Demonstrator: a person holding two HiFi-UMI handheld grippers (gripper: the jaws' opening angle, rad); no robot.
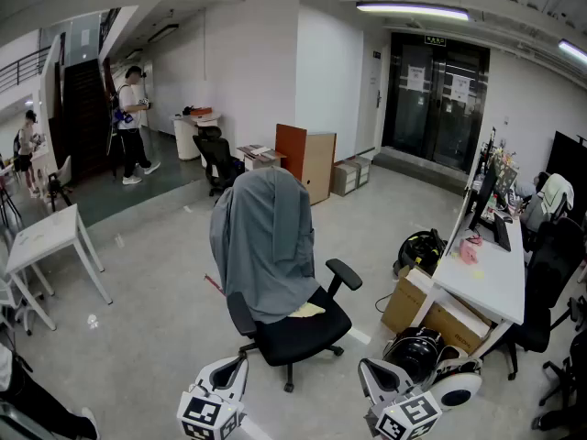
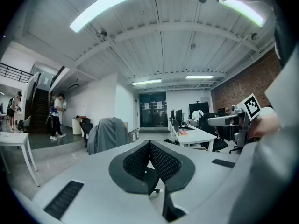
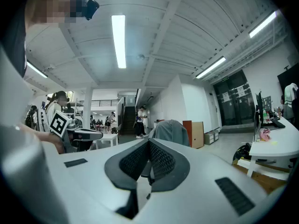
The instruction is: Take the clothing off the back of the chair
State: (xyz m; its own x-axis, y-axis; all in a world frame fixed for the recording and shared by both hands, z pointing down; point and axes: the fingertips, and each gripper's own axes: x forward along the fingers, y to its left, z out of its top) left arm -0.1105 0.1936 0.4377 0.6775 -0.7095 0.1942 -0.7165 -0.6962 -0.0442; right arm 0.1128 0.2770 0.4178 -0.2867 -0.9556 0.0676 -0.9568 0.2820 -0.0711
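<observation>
A grey garment [image 1: 263,242] hangs over the back of a black office chair [image 1: 301,331] in the middle of the floor, covering the backrest down to the seat. Both grippers are low at the near edge of the head view, well short of the chair. My left gripper [image 1: 240,361] is shut and empty, and so is my right gripper [image 1: 369,367]. In the left gripper view the closed jaws [image 2: 149,144] point toward the draped garment [image 2: 108,134] in the distance. The right gripper view shows its closed jaws [image 3: 148,143] with the garment [image 3: 172,130] just above them, far off.
A white desk [image 1: 488,284] with monitors runs along the right, with cardboard boxes [image 1: 415,306] and a black bag [image 1: 420,248] beside it. A white table [image 1: 48,236] stands at left. A wooden cabinet [image 1: 308,159], another black chair [image 1: 217,159] and a standing person [image 1: 133,123] are behind.
</observation>
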